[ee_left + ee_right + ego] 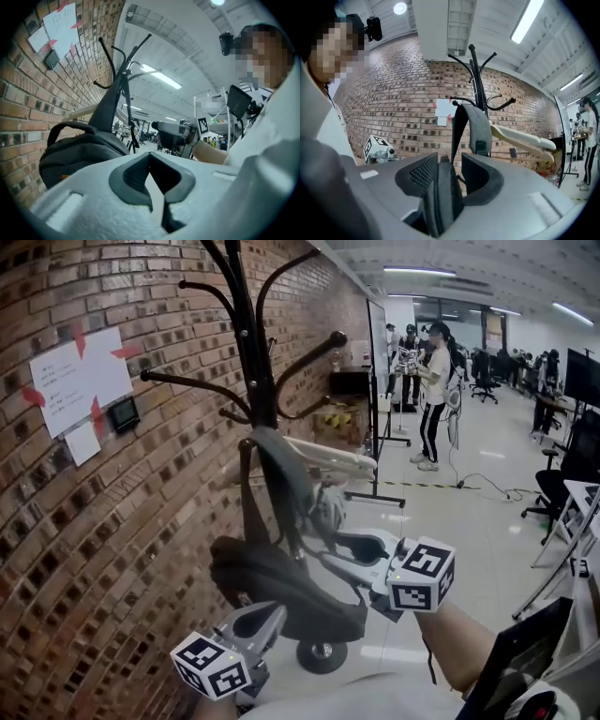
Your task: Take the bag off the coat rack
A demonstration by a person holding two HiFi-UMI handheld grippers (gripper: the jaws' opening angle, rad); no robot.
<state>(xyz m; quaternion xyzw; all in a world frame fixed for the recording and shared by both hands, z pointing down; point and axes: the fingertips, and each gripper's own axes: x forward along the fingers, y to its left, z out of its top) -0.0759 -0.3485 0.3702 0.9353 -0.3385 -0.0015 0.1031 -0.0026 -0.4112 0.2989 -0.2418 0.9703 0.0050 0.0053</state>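
A dark grey bag (pixel 272 587) hangs by its grey strap (pixel 281 474) from the black coat rack (pixel 246 324) against the brick wall. My right gripper (pixel 314 554) is at the strap just above the bag's body. In the right gripper view the strap (pixel 480 126) runs down between the jaws and fills the gap, so that gripper (pixel 450 161) is shut on it. My left gripper (pixel 272 610) sits low under the bag's near side. Its jaws (pixel 150 157) meet at the tips with nothing between them, and the bag (pixel 79 150) lies just to their left.
The rack's round base (pixel 322 655) stands on the floor below the bag. A cream-coloured bar (pixel 328 457) juts out behind the strap. Paper notes (pixel 80 381) are taped to the wall. People (pixel 433 395) stand further down the room, with an office chair (pixel 562 474) at the right.
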